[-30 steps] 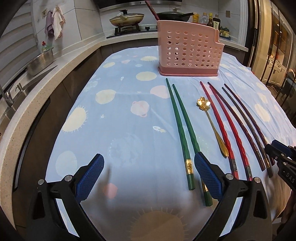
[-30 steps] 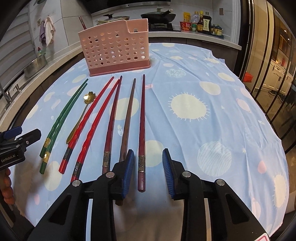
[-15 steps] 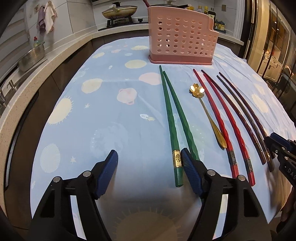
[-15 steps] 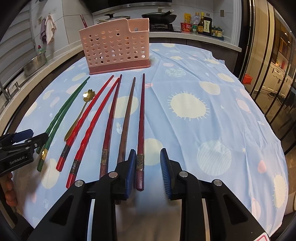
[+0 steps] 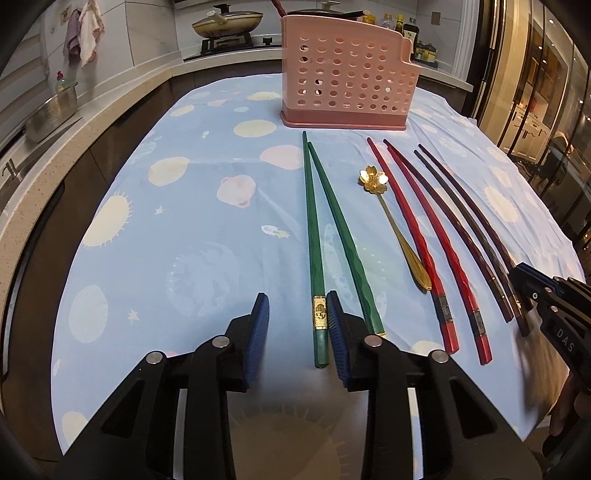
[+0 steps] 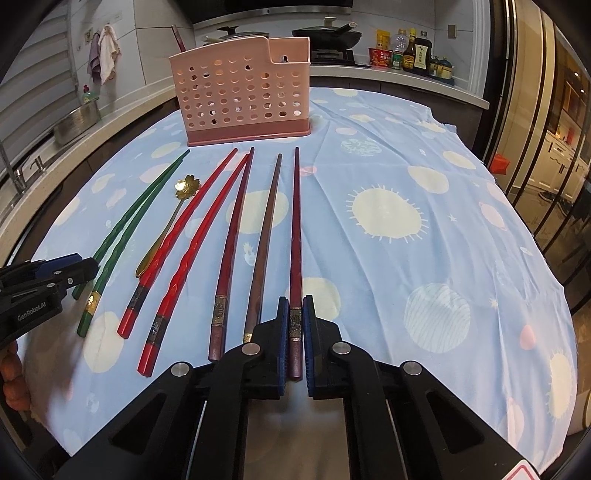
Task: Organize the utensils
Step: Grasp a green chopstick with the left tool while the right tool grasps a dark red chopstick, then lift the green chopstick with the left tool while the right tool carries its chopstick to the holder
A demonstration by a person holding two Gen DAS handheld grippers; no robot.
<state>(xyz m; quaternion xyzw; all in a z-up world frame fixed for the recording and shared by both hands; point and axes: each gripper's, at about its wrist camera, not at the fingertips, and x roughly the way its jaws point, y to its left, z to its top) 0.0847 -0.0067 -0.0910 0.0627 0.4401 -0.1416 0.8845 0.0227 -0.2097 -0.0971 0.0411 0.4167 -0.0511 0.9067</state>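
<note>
A pink perforated utensil holder [image 5: 347,92] [image 6: 240,98] stands at the far end of the table. Two green chopsticks [image 5: 314,229] [image 6: 122,236], a gold flower spoon [image 5: 391,221] [image 6: 166,229], two red chopsticks [image 5: 424,240] [image 6: 188,229] and three dark maroon and brown chopsticks [image 5: 472,229] [image 6: 266,229] lie in a row. My left gripper [image 5: 297,328] is partly open, its gap spanning the left green chopstick's end. My right gripper [image 6: 295,332] has closed onto the handle of the rightmost dark chopstick [image 6: 295,240], which lies on the cloth.
A blue cloth with suns and planets [image 5: 184,221] [image 6: 406,221] covers the table. A counter with a sink and metal bowl [image 5: 51,110] runs along the left. A stove with pans [image 5: 225,26] and sauce bottles [image 6: 410,51] stand behind.
My left gripper moved forward toward the green chopsticks and narrowed its jaws. My right gripper moved forward and closed on the rightmost dark chopstick's handle.
</note>
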